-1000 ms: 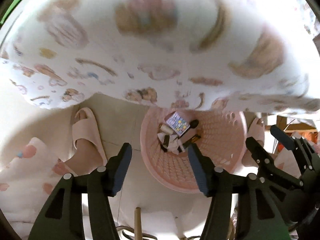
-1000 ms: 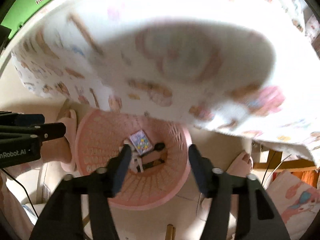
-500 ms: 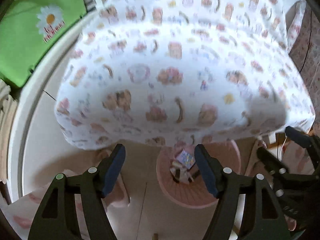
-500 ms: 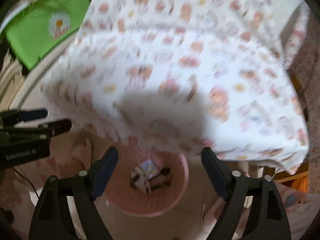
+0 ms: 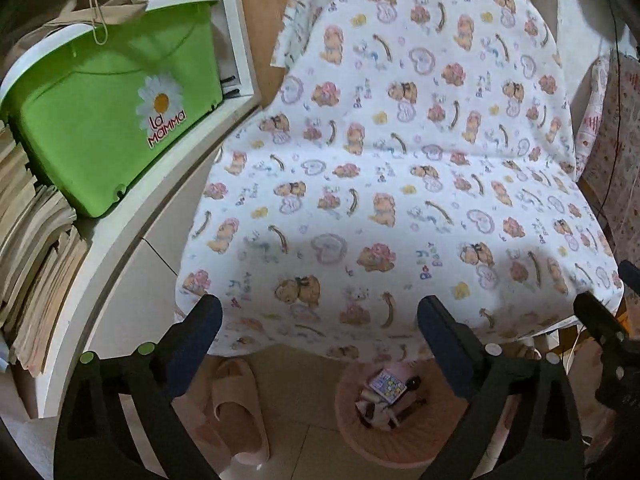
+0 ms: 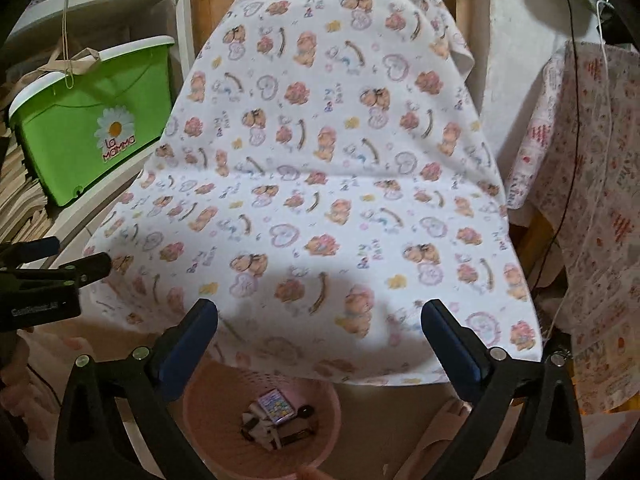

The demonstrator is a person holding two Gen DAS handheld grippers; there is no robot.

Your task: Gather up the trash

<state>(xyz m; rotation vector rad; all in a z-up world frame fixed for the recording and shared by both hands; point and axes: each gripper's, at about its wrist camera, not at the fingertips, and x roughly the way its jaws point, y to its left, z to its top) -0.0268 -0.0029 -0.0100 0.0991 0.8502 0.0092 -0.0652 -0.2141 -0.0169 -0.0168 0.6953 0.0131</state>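
While both jaws have just been opening, left gripper (image 5: pixel 320 320) and right gripper (image 6: pixel 320 324) empty above pink bin (image 6: pixel 332 412). Risk: overhanging tablecloth (image 6: pixel 320 160) snagged, dragged.

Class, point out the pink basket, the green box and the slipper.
pink basket (image 6: pixel 324 432): right wrist view, on its inner right wall.
green box (image 5: pixel 100 128): left wrist view, on its front face.
slipper (image 5: pixel 236 404): left wrist view, on its upper strap.
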